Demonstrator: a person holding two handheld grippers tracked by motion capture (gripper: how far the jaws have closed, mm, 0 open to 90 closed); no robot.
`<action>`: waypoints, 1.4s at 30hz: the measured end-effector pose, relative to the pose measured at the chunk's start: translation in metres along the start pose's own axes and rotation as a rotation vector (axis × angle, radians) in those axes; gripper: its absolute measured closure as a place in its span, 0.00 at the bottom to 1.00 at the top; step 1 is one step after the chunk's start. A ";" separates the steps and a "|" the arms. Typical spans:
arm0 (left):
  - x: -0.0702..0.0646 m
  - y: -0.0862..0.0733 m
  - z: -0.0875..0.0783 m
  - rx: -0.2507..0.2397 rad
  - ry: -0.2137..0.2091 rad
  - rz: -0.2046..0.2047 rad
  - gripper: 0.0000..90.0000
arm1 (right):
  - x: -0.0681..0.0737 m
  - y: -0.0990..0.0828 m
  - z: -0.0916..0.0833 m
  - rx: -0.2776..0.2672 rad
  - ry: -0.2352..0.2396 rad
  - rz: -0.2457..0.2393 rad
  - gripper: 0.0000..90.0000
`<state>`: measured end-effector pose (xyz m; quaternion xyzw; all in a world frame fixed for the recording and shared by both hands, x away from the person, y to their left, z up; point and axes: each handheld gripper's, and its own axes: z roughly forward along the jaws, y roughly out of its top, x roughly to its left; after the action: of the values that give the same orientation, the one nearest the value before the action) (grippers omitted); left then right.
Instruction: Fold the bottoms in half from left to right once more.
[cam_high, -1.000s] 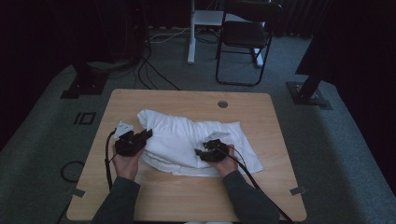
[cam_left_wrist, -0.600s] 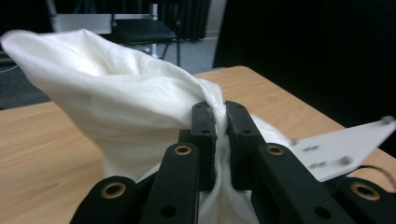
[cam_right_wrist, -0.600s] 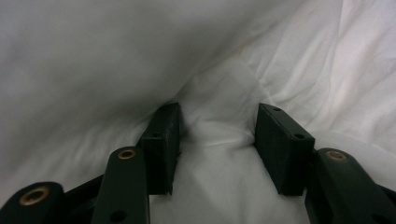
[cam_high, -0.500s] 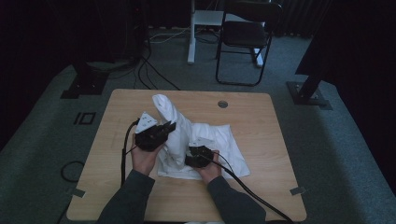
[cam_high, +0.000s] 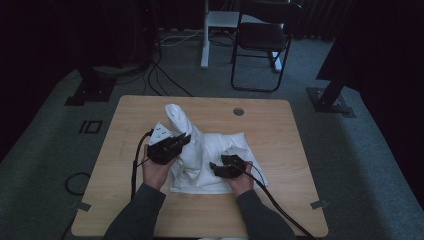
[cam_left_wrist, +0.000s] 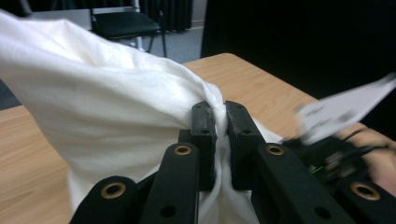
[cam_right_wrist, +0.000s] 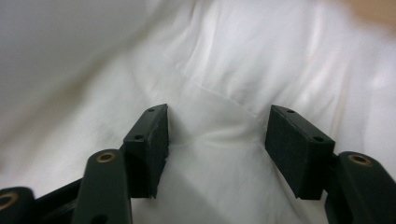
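Right tongs: the jaws have just been opening and now stand spread over the white cloth, with a low ridge of fabric between them that neither pad presses; this side of the cloth is judged released and lies flat on the tabletop, close to the person's edge; compared with a second ago, these tongs sit nearer the middle of the cloth.

Left tongs: the jaws are pressed together on a gathered fold of the cloth; compared with a second ago, this hand has travelled inward and upward, drawing the left portion into a raised peak; the work in hand is judged to be a fold of the left side over the centre, with the carry not yet laid down.

Cloth condition: white, soft, wrinkled; one part stands tented under the left tongs, the rest lies bunched flat toward the right; beyond it the far tabletop holds a round cable port.
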<state>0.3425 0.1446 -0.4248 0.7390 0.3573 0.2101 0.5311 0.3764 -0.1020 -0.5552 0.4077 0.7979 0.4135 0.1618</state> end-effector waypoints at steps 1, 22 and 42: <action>-0.003 0.001 0.002 0.001 -0.010 0.000 0.93 | 0.003 -0.002 0.009 -0.037 0.047 0.052 0.46; -0.025 -0.002 0.021 0.048 -0.066 0.042 0.93 | 0.008 -0.009 0.004 0.035 -0.033 -0.077 0.46; -0.065 -0.094 0.098 0.293 -0.138 0.051 0.91 | -0.057 0.017 -0.082 -0.214 -0.059 0.032 0.44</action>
<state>0.3388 0.0510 -0.5422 0.8300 0.3277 0.1179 0.4356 0.3718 -0.1848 -0.4966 0.4125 0.7376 0.4867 0.2211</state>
